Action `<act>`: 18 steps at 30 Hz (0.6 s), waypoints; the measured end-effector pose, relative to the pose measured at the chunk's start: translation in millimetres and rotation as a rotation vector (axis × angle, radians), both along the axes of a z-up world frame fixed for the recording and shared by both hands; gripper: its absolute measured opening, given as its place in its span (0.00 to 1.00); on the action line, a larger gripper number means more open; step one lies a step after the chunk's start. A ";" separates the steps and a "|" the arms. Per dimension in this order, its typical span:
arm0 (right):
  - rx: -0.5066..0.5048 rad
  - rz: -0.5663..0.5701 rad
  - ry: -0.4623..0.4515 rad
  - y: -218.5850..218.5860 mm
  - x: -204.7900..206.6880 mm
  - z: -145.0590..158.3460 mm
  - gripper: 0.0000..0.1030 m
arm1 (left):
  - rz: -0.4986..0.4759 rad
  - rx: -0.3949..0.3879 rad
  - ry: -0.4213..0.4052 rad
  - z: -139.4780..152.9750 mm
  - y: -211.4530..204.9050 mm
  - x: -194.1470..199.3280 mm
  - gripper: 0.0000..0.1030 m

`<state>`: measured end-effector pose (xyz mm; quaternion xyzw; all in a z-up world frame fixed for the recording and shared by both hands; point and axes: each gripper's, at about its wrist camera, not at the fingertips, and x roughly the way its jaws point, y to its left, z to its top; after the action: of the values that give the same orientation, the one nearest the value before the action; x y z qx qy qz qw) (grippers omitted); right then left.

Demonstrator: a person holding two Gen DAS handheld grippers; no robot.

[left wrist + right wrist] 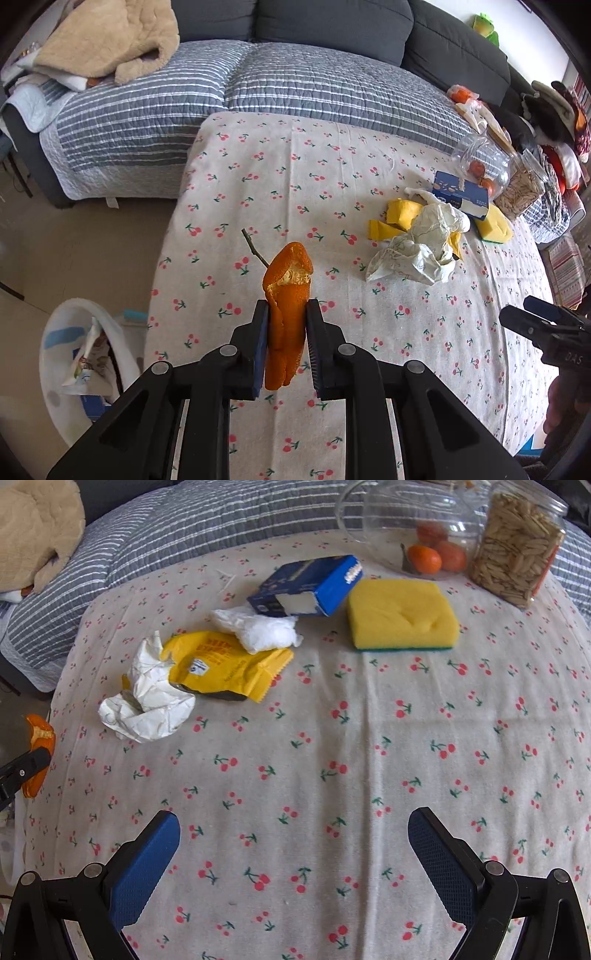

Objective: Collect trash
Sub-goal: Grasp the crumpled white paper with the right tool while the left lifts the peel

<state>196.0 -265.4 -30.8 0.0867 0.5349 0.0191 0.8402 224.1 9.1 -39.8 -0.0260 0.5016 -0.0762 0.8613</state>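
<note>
My left gripper (286, 314) is shut on an orange peel (286, 295) and holds it upright above the cherry-print tablecloth (332, 177); the peel also shows at the left edge of the right wrist view (38, 734). My right gripper (293, 834) is open and empty above the cloth. Ahead of it lie crumpled white paper (147, 701), a yellow wrapper (225, 668) and a white tissue wad (258, 627). A thin twig (255, 246) lies on the cloth behind the peel. A white bin (85, 365) with trash inside stands on the floor at lower left.
A blue carton (306, 585), a yellow sponge (402, 613), a glass jar with oranges (424, 535) and a jar of seeds (517, 546) stand at the table's far side. A grey striped sofa (295, 81) with a beige blanket (110, 37) lies beyond.
</note>
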 end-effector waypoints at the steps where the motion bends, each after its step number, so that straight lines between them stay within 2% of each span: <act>1: -0.001 0.011 -0.006 6.6 5.3 -0.5 0.99 | 0.008 0.004 -0.002 1.1 5.9 -2.7 0.20; 7: 0.015 0.093 -0.036 50.5 32.5 -8.3 0.98 | 0.061 0.018 0.005 3.4 49.1 -12.8 0.20; 15: -0.096 0.194 -0.067 99.9 57.3 -26.6 0.98 | 0.129 -0.036 0.040 1.2 87.6 -21.0 0.20; 18: -0.134 0.195 -0.062 105.7 64.8 -37.3 0.94 | 0.133 -0.034 0.040 1.5 90.7 -24.5 0.20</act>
<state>260.8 -159.7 -68.0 -0.0229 0.5148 0.0677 0.8543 199.7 99.9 -38.2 -0.0757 0.5147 -0.0267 0.8536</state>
